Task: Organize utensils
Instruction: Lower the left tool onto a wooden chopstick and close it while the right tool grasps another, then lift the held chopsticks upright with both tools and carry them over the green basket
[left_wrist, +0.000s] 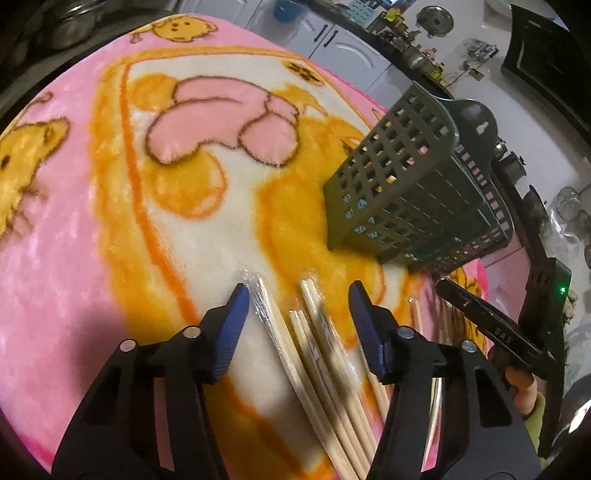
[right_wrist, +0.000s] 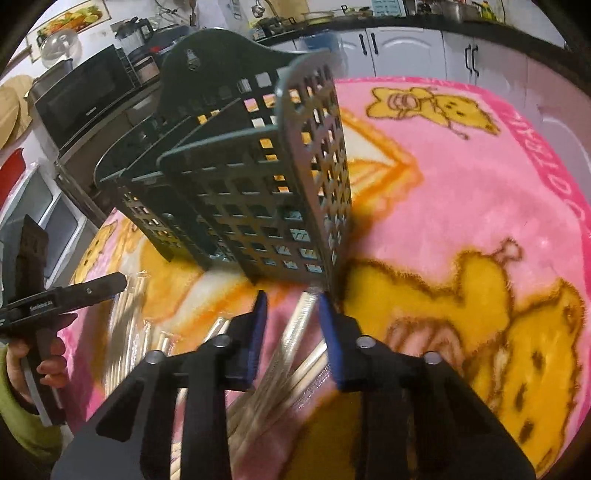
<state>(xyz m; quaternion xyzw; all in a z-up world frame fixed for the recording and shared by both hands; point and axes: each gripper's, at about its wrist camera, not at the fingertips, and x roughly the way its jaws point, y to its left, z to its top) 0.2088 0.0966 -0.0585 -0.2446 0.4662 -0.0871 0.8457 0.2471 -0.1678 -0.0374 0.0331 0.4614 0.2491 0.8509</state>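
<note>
Your left gripper (left_wrist: 299, 299) hangs with its jaws spread wide and nothing clasped. Its camera shows wooden chopsticks (left_wrist: 317, 354) lying loose on the pink cartoon blanket (left_wrist: 74, 221), running lengthwise through the gap and passing under the right-hand finger; a cellophane-wrapped pair (left_wrist: 264, 306) lies just beside the inner face of the left-hand finger. Only this view shows your right tool's body, off past the right-hand finger.

Your right gripper (right_wrist: 290, 299) is also released, jaws parted more narrowly. Its camera alone shows a clear-wrapped chopstick bundle (right_wrist: 299, 332) running between the fingers, blurred, not pinched. The dark green lattice utensil caddy (right_wrist: 258, 192) stands straight ahead of those fingertips, its near corner almost touching the right-hand one.

From the left jaws the caddy (left_wrist: 406, 192) sits ahead and to the right, well apart. Open blanket lies ahead-left of the left jaws and right of the right jaws.
</note>
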